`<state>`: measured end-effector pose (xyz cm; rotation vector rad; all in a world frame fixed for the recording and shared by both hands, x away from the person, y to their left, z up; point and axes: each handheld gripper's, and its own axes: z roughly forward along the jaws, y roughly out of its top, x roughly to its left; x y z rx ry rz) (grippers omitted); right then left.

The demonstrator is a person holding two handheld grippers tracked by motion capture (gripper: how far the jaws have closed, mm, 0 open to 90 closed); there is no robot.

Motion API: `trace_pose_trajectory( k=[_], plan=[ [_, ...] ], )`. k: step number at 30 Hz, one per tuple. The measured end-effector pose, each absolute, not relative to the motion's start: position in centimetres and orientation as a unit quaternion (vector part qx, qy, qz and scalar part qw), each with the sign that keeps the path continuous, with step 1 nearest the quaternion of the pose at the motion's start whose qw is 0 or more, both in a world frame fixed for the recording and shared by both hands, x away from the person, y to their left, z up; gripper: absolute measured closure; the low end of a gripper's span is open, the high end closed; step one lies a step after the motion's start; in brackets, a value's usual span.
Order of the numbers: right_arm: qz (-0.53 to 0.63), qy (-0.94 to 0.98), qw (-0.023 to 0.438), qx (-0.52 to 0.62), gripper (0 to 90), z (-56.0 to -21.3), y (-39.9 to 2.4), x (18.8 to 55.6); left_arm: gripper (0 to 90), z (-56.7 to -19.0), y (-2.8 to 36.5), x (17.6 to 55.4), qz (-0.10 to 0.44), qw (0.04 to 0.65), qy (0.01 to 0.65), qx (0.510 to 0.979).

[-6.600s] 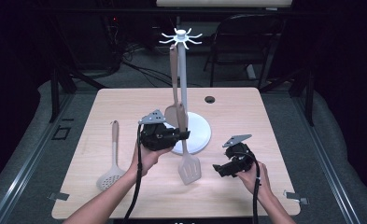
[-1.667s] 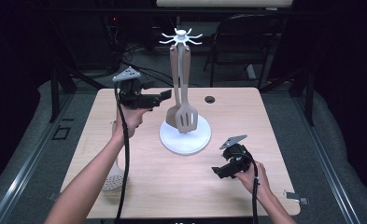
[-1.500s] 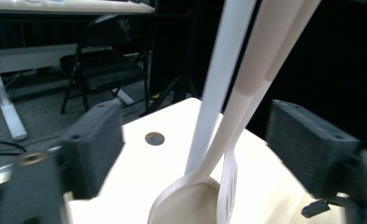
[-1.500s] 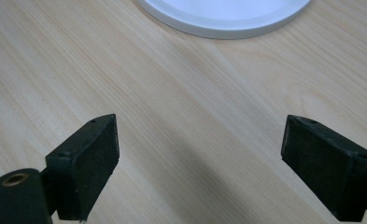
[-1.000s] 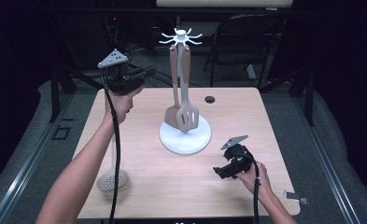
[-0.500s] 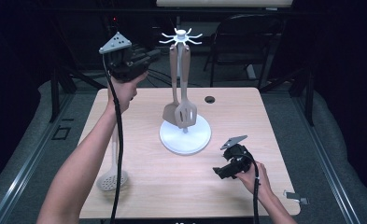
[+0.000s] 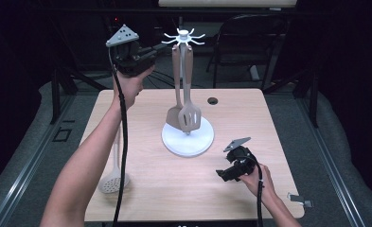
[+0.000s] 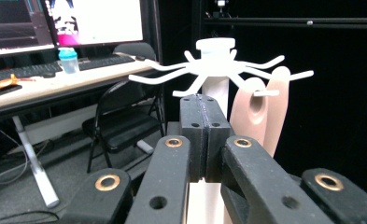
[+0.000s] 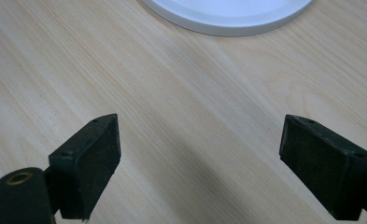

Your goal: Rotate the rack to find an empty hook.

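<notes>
Since a second ago, your left gripper (image 7: 153, 48) has risen beside the rack's hooks, jaws pressed together on nothing. From above, two spatulas (image 7: 189, 116) hang on the rack (image 7: 183, 37); a skimmer (image 7: 111, 182) lies under your left forearm. Your left gripper view shows shut pads before the hooks (image 8: 214, 65). Your right gripper (image 9: 200, 158) stays spread over bare table (image 9: 181, 112).

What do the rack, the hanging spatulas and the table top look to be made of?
Rack: likely plastic, smooth matte white, with thin moulded hook arms. Spatulas: probably silicone or nylon, dull beige without shine. Table: pale wood or wood-look laminate; fine grain lines show in the right gripper view, so I can't tell which.
</notes>
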<state>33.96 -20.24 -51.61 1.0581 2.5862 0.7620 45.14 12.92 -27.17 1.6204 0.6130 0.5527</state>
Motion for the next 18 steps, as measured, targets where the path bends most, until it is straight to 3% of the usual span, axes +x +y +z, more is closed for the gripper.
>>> trace_pose_trajectory(
  k=[18],
  plan=[
    [0.250,0.891,0.125,0.357,12.2,-51.56,-20.31,34.05,90.0,-26.92,12.64,46.07,0.253,0.600,0.280,0.705]
  ],
)
